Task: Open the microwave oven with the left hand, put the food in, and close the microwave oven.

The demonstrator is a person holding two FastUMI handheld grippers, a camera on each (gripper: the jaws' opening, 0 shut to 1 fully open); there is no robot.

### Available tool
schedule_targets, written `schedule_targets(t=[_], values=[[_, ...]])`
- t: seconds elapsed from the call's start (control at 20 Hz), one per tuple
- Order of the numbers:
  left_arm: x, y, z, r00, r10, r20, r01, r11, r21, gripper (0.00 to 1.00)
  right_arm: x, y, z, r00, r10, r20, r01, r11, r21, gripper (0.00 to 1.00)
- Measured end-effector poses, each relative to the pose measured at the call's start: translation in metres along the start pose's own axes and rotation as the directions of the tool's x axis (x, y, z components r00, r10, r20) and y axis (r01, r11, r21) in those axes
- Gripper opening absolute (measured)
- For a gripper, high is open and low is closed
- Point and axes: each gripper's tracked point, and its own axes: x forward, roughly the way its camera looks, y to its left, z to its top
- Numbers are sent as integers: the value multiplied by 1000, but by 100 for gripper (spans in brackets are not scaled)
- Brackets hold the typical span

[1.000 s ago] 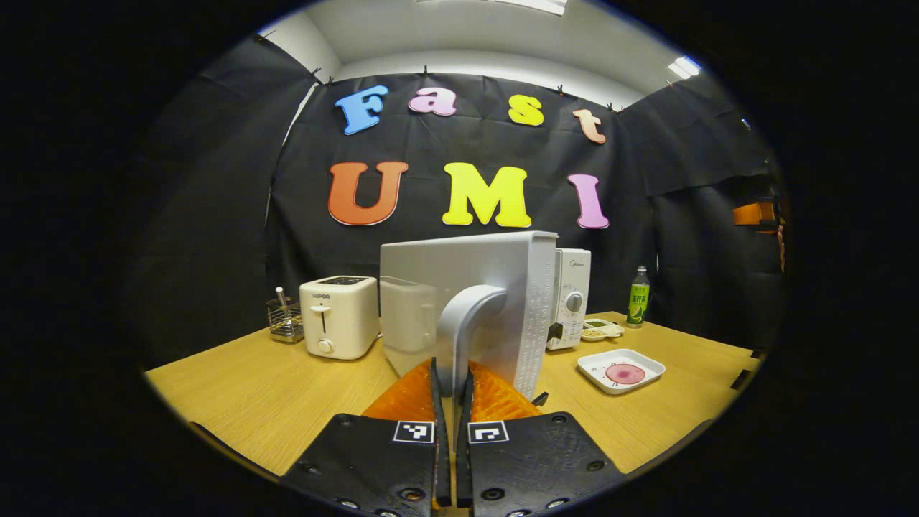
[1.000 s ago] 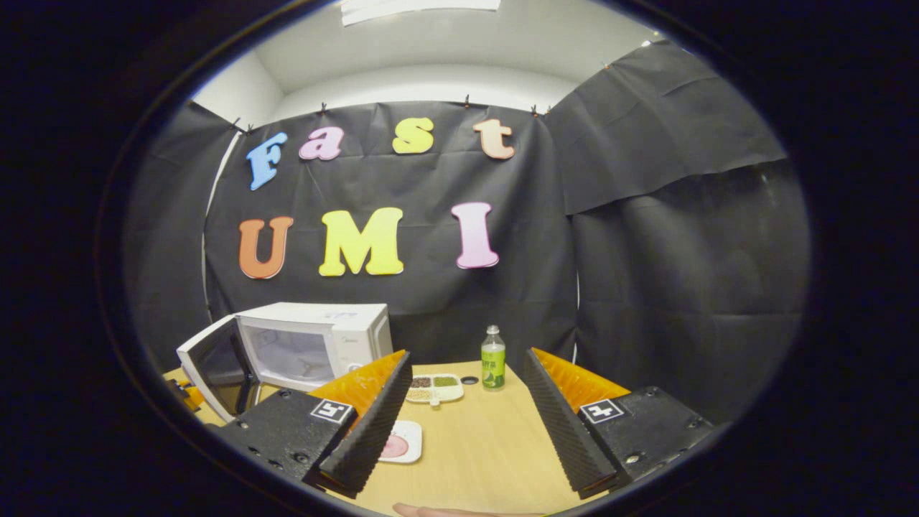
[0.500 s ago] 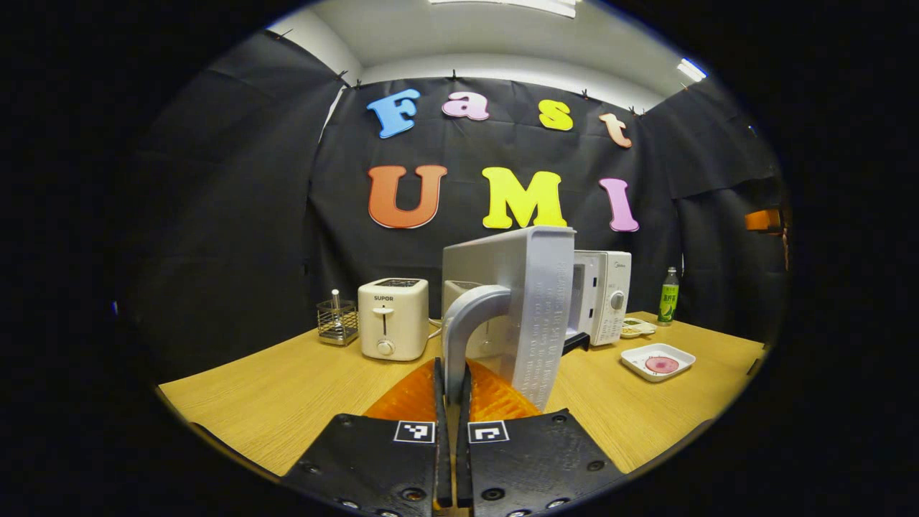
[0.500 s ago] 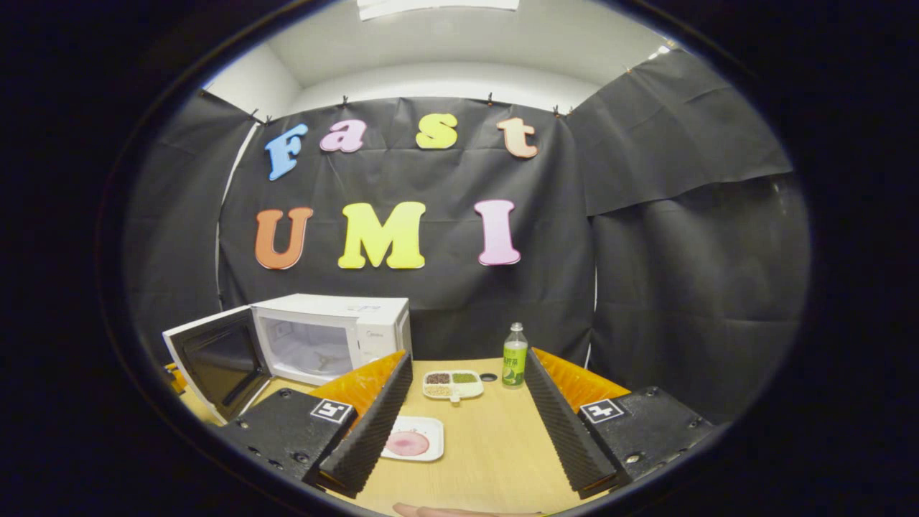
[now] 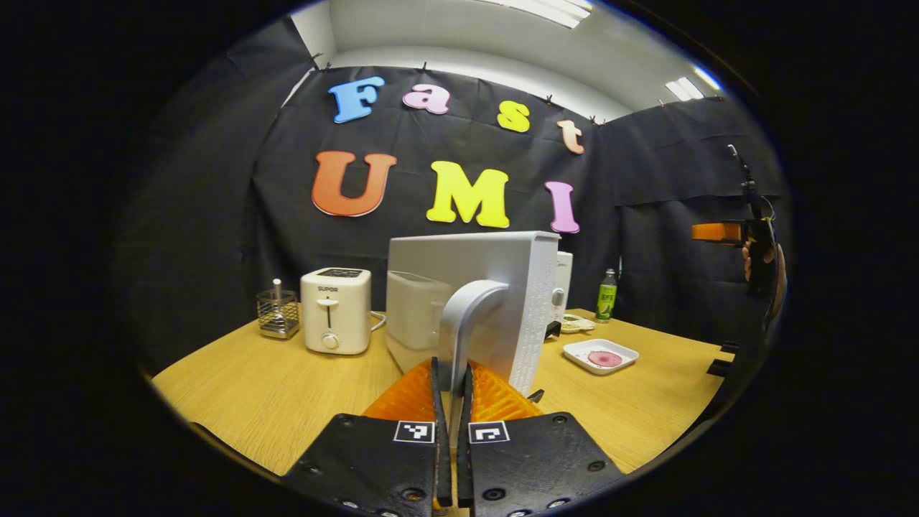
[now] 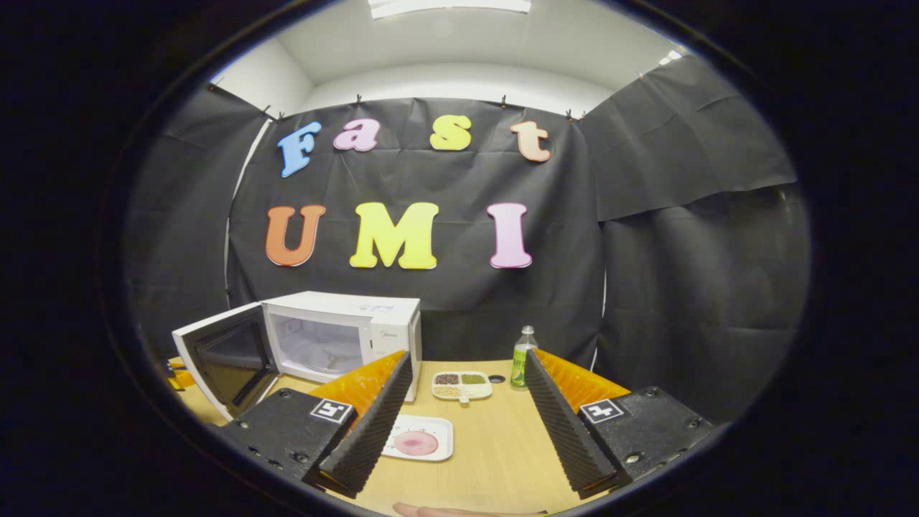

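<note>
My left claw (image 5: 450,373) pinches the curved grey handle (image 5: 467,316) of the white microwave oven's door (image 5: 470,287), which stands swung wide open. My right claw (image 6: 467,409) hangs spread apart above the wooden bench (image 6: 495,445), holding nothing. The white square plate with the pink food (image 6: 418,439) lies on the bench in front of the open white microwave oven (image 6: 344,334), near the bench's front edge.

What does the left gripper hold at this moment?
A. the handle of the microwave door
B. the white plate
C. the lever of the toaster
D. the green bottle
A: in the left gripper view, the left gripper has its jaws closed on the grey door handle.
</note>
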Motion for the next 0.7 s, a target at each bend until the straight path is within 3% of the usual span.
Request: schedule_targets(t=[0.15,0.3,0.35,0.45,0.5,0.55,0.65,0.7], values=[[6,-4,-2,999,-38,-12,38,999,30,3,1,5,0,1000,8,-2,-8,1000,-3,100],[16,-25,-3,980,-200,-21,201,978,59,3,4,12,-7,999,20,-33,-20,1000,4,100],[17,-24,-4,976,-216,-35,217,975,40,3,4,15,-7,999,26,-36,-26,1000,8,100],[20,-26,-3,971,-235,-34,236,971,45,3,5,17,-7,999,27,-40,-27,1000,5,100],[24,-5,-4,988,-150,-24,151,987,61,3,4,20,-8,999,33,-37,-33,999,4,100],[31,17,-16,993,-107,-58,110,993,41,34,3,23,-7,999,39,-31,-39,999,0,100],[32,2,-18,983,-165,-78,157,983,-98,96,5,22,-9,999,38,-37,-38,999,-14,100],[29,-1,-16,984,-170,-59,165,983,-79,97,4,22,-9,998,41,-39,-42,999,-16,100]])
